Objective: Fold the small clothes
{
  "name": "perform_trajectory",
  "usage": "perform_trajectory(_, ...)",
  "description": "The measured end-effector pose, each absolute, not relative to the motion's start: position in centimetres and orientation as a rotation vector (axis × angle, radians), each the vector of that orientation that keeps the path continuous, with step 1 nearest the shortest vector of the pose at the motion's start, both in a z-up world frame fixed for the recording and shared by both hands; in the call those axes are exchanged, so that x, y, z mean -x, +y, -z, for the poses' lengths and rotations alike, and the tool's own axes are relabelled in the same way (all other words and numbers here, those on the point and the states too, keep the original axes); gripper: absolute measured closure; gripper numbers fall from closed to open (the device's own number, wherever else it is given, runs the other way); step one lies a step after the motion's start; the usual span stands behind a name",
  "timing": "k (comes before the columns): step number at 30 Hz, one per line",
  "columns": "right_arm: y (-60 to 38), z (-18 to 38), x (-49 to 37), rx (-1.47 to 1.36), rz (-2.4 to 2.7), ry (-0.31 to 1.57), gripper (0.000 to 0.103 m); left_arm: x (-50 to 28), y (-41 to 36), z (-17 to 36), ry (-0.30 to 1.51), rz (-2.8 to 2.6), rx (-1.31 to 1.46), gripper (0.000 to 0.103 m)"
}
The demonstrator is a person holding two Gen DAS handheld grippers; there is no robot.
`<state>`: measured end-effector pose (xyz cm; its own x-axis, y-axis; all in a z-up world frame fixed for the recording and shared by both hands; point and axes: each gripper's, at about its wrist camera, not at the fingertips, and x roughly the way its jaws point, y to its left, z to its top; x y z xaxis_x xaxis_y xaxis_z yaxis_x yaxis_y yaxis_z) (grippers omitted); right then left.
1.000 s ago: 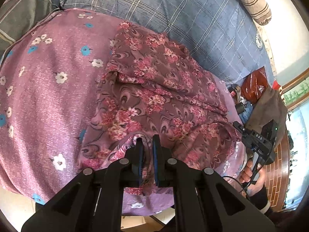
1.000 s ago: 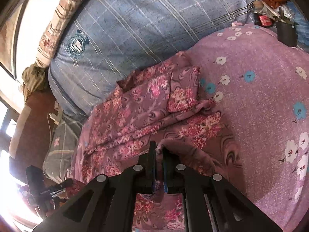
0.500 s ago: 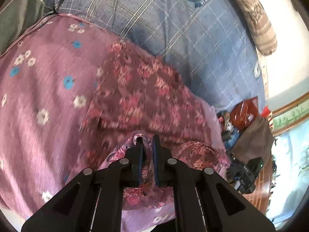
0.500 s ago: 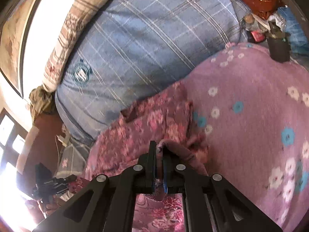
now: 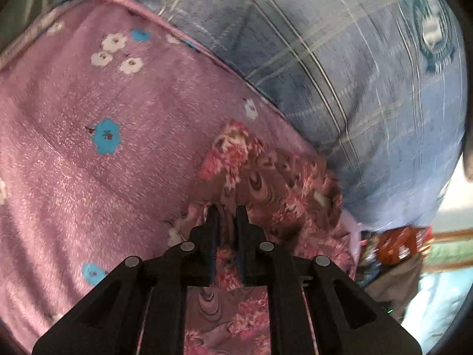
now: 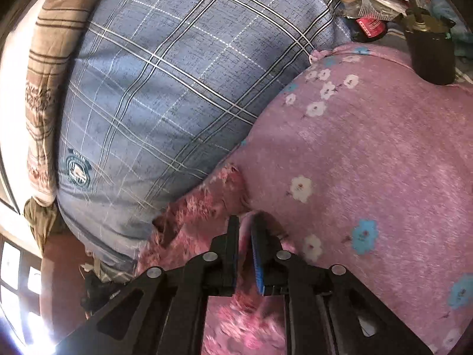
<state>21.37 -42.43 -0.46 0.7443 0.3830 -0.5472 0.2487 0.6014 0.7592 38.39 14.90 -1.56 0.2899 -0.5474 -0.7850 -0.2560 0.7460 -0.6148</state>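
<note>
Floral garment mid-fold, near hem carried toward far edge.
Left gripper and right gripper each pinched nearly closed on a hem corner, cloth bunched between fingers. Garment lies on pink blanket, by plaid pillow. Likely next: lay hem down aligned, release.

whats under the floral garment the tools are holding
The floral garment lies on the pink flowered blanket, its far edge against the blue plaid quilt. Anything beneath the garment's folds is covered.
</note>
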Motion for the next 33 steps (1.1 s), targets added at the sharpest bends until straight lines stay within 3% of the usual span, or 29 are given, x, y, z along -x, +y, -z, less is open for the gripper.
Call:
perform_trajectory(2, -42.7, 0.2, -20.4, -0.905, -0.085, 0.741, 0.065, -37.9, 16.4, 0.6, 1.233, 0.243, 0.775, 0.087)
perform_trajectory(4, -43.4, -0.6, -19.2, -0.854, -0.058, 0.707, 0.057, -37.4, 17.9, -1.0, 1.156, 0.246, 0.795, 0.048)
perform_trajectory(6, -43.9, -1.0, -18.6, -0.807, -0.025, 0.709, 0.053, -36.3, 18.7, -2.3, 1.110, 0.248, 0.762, 0.037)
perform_trajectory(11, -43.8, -1.0, -19.8, -0.723, 0.007, 0.747, 0.044, -34.7, 16.1, -2.8, 1.143, 0.332, 0.560, 0.035)
perform_trajectory(16, -41.7, 0.3, -23.1, -0.646, 0.007, 0.825, 0.042, -33.8, 12.6, -1.5, 1.195, 0.397, 0.357, 0.035)
perform_trajectory(23, -39.5, 2.4, -26.6, -0.652, -0.044, 0.880, 0.043, -34.3, 10.1, -1.1, 1.175, 0.431, 0.214, 0.035)
perform_trajectory(24, -39.4, 2.3, -26.7, -0.651, -0.055, 0.871, 0.051, -34.9, 9.9, -1.1, 1.160, 0.412, 0.200, 0.035)
perform_trajectory(25, -39.1, 2.2, -26.9, -0.645, -0.069, 0.859, 0.060, -35.3, 9.8, -1.4, 1.121, 0.386, 0.191, 0.036)
perform_trajectory(26, -38.9, 1.9, -26.8, -0.629, -0.070, 0.842, 0.087, -35.6, 9.7, -1.7, 1.084, 0.366, 0.183, 0.037)
perform_trajectory(27, -38.6, 1.5, -26.8, -0.612, -0.069, 0.836, 0.096, -36.0, 9.6, -2.3, 1.036, 0.346, 0.180, 0.054)
perform_trajectory(28, -38.5, 1.2, -26.8, -0.602, -0.073, 0.829, 0.096, -36.5, 9.5, -2.5, 1.025, 0.350, 0.184, 0.085)
perform_trajectory(29, -38.4, 0.8, -26.9, -0.592, -0.079, 0.813, 0.096, -37.2, 9.3, -2.6, 1.034, 0.352, 0.195, 0.095)
perform_trajectory(33, -39.0, -3.7, -26.2, -0.603, -0.140, 0.627, 0.098, -39.5, 9.5, -2.7, 1.040, 0.285, 0.205, 0.097)
